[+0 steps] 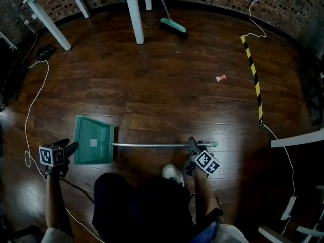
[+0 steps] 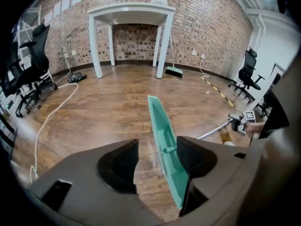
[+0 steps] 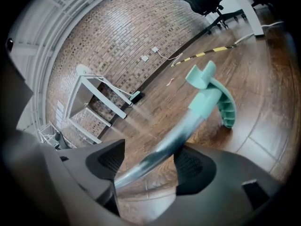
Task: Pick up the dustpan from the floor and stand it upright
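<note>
A green dustpan (image 1: pixel 93 138) lies flat on the wooden floor, its long metal handle (image 1: pixel 152 145) running to the right. My left gripper (image 1: pixel 71 149) is at the pan's left edge. In the left gripper view its jaws (image 2: pixel 155 161) stand open, with the pan's edge (image 2: pixel 162 131) between them, close against the right jaw. My right gripper (image 1: pixel 193 146) is at the handle's far end. In the right gripper view the metal tube (image 3: pixel 183 131) passes between the open jaws (image 3: pixel 149 166), near the right pad, and the green grip end (image 3: pixel 209 95) lies beyond.
A broom (image 1: pixel 173 25) leans by white table legs (image 1: pixel 134 14) at the back. A white cable (image 1: pixel 30 105) loops along the left floor. A yellow-black strip (image 1: pixel 254 75) and a small scrap (image 1: pixel 220 78) lie to the right. The person's shoe (image 1: pixel 173 173) is near the handle.
</note>
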`<action>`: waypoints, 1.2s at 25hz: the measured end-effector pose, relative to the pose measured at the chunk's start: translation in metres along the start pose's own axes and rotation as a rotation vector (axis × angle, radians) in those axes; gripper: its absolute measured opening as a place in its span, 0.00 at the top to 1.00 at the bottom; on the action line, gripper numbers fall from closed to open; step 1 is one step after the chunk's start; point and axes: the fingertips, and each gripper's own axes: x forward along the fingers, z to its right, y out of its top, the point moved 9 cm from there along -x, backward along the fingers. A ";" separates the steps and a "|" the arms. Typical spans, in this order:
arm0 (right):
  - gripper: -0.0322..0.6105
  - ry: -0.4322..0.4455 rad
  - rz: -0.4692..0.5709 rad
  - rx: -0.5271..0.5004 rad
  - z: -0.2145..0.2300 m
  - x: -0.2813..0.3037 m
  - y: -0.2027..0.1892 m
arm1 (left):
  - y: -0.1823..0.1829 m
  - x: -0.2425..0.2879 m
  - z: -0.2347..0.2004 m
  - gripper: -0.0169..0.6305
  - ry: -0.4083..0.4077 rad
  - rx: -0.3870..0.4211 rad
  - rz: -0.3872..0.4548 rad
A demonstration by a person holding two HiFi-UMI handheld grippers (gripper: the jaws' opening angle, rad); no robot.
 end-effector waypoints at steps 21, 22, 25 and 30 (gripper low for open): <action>0.69 -0.015 0.282 -0.082 -0.036 -0.033 0.092 | 0.015 0.050 0.024 0.91 -0.143 -0.085 0.077; 0.69 -0.009 0.318 -0.109 -0.044 -0.038 0.107 | 0.018 0.057 0.026 0.91 -0.149 -0.083 0.084; 0.70 0.020 0.408 -0.210 -0.072 -0.050 0.153 | 0.028 0.080 0.034 0.89 -0.159 -0.099 0.120; 0.72 0.058 0.552 -0.356 -0.127 -0.067 0.219 | 0.051 0.124 0.053 0.86 -0.129 -0.096 0.185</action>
